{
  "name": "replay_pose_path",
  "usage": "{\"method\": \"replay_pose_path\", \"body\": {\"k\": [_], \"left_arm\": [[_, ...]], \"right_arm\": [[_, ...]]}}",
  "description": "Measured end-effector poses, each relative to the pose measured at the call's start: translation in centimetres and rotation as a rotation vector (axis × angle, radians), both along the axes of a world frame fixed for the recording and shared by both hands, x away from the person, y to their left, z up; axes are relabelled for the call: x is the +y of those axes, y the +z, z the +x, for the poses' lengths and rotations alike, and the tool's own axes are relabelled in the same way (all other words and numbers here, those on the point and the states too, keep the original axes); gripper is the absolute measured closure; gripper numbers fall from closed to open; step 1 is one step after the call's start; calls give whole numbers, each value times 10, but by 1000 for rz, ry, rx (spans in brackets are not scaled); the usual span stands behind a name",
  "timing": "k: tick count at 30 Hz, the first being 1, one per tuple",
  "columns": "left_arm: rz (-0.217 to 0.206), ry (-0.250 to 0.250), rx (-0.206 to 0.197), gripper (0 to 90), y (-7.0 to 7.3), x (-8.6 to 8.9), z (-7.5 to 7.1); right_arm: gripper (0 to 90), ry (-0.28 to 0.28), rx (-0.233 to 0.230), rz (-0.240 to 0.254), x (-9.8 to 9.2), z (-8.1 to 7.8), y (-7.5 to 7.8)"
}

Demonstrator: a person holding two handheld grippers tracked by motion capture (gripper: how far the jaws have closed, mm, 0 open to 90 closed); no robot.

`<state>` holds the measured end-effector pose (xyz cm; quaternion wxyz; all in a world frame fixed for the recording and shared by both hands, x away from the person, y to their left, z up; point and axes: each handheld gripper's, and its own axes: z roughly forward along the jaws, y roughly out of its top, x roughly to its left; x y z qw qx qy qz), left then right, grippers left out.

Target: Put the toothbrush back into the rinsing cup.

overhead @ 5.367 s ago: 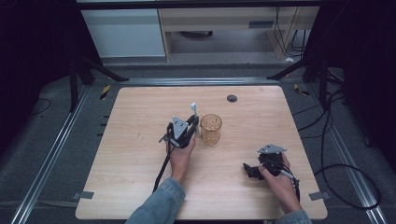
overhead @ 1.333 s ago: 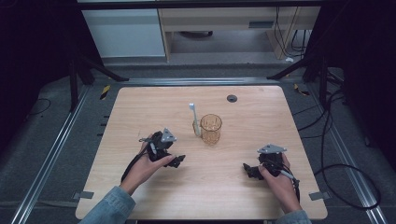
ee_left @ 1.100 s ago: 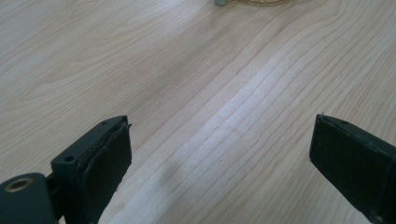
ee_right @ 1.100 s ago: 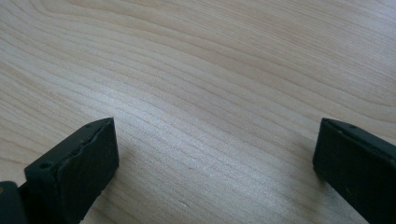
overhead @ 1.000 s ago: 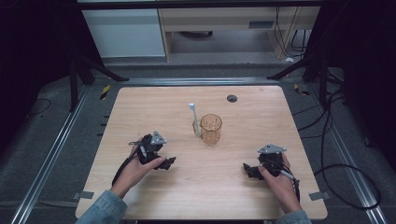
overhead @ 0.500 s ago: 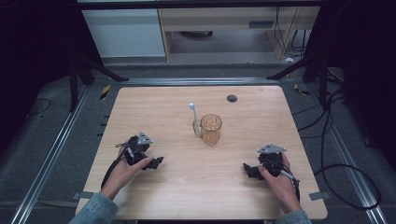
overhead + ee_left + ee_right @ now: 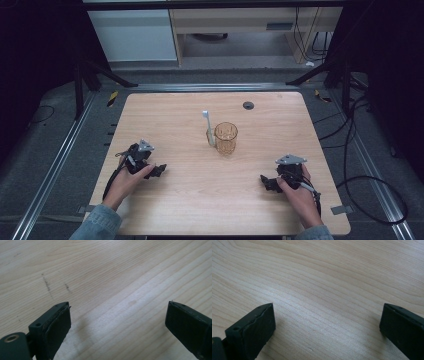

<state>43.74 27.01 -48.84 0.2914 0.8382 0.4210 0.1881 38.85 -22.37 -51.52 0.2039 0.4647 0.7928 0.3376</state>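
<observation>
Pale wood with a fine grain is making up the table [image 7: 200, 210], which is spreading across the middle of the high view with rounded corners and sitting on dark grey flooring. Two forearms in blue sleeves are coming in from the bottom edge. The left hand [image 7: 125, 177] is resting near the table's left edge and gripping the left gripper [image 7: 159, 171], which is lying low over the wood with its jaws pointing toward the centre; in the left gripper view [image 7: 117, 322] its two black jaws are standing wide apart with nothing but bare, faintly scuffed tabletop between them. The right hand [image 7: 295, 192] is resting near the front right of the table and holding the right gripper [image 7: 265, 181], jaws pointing leftward; in the right gripper view [image 7: 327, 325] those jaws are likewise gaping wide over bare wood, holding nothing. Well apart from both grippers, near the table's centre, an amber see-through cup [image 7: 226, 138] is standing upright. A white toothbrush [image 7: 207, 127] is standing just beside the cup's left side, head up; whether it is touching the cup is hard to tell. A small dark round disc [image 7: 248, 105] is sitting near the far edge.
</observation>
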Motion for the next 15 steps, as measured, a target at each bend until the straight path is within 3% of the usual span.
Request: {"method": "replay_pose_path", "body": {"k": [15], "left_arm": [[-51,73,-60,66,-11,19,20]], "right_arm": [[6,0,0,0,0,0,0]]}}
